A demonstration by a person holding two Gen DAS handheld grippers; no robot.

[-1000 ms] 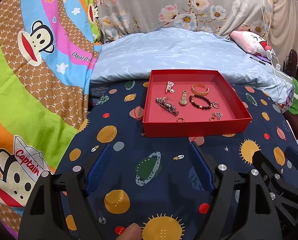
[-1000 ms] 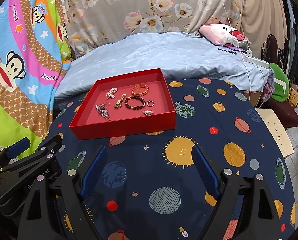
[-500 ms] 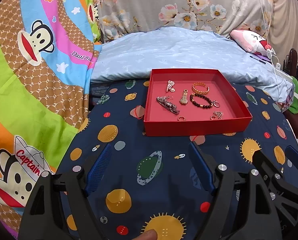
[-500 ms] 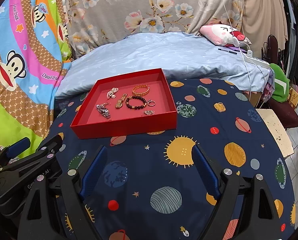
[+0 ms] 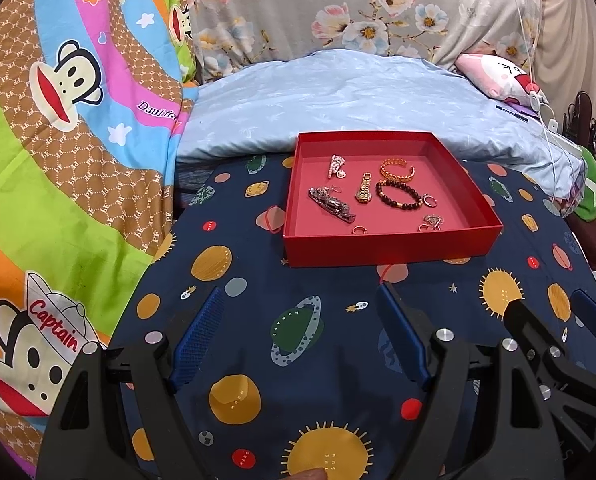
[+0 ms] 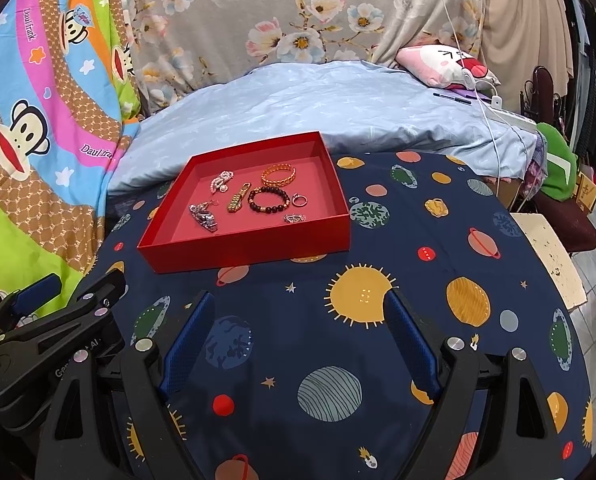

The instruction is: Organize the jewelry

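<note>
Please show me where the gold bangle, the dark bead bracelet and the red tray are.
gold bangle (image 5: 396, 169), left wrist view, its front band.
dark bead bracelet (image 5: 398, 202), left wrist view, its near beads.
red tray (image 6: 249, 246), right wrist view, front wall.

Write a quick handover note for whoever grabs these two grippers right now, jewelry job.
Left gripper: open, empty, hovering over the space-print cloth short of the red tray.
Right gripper: open, empty, also short of the tray.
All jewelry visible lies loose in the tray: gold bangle, dark bead bracelet, gold watch band, pearl piece, silver clip, ring, and small pieces near the front wall.
Done: nothing grasped, as far as the views show.
Left: pick and arrange each piece.
</note>
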